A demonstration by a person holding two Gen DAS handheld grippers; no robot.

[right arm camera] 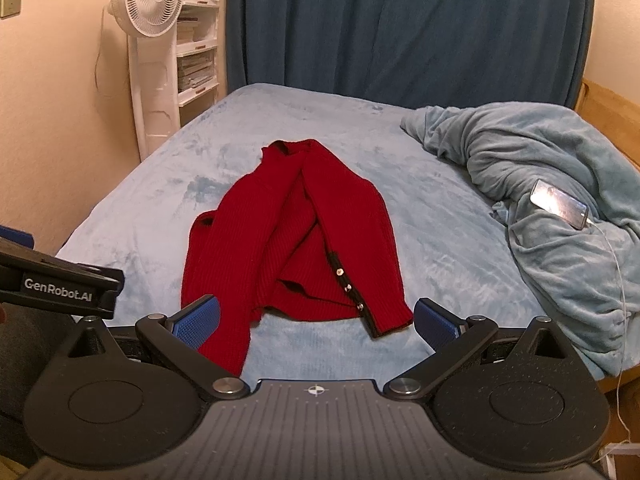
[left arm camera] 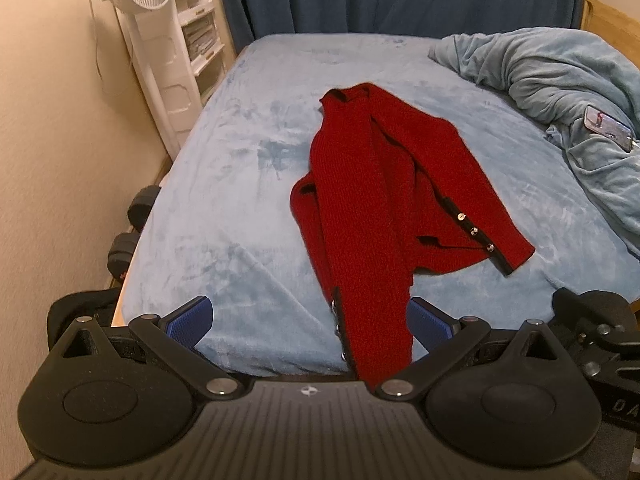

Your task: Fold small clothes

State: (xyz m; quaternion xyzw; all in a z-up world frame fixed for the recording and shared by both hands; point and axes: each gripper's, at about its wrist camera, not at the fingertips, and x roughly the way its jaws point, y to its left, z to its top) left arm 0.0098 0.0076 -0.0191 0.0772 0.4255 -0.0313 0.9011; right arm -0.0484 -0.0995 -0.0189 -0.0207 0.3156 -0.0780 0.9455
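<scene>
The left claw [left arm camera: 310, 318] stands wide and holds nothing, its blue pads [left arm camera: 191, 317] spread over the near edge of the bed [left arm camera: 208, 184], with the hanging strip of the cardigan [left arm camera: 372, 184] passing between them but, as far as the view shows, not pinched. The cardigan is a red ribbed knit with black trim and small metal buttons [left arm camera: 474, 231]; it lies near the middle of the bed, collar toward the far edge, its fronts fallen open and crumpled, one sleeve bunched on its left side and one long strip running over the near edge. It looks soft, limp and light to middling in weight, likely to stretch and sag when lifted by one point, and its loose knit may snag on the buttons. Good holds would seem to be the thicker trimmed parts: the hem corner [left arm camera: 514, 258] by the buttons, the collar, or the shoulder seams, taken with both claws so that it hangs evenly. The plush sheet may cling and drag the knit instead of letting it slide, so lifting should serve better than pulling. The right claw [right arm camera: 316, 322] is likewise wide and empty, near the bed's near edge, just short of that hem corner. There is open room on the bed's left side and along the far edge; the right side is taken by a heaped blanket [right arm camera: 540, 168] with a phone [right arm camera: 560, 203] and its cable on top, best kept clear of.
</scene>
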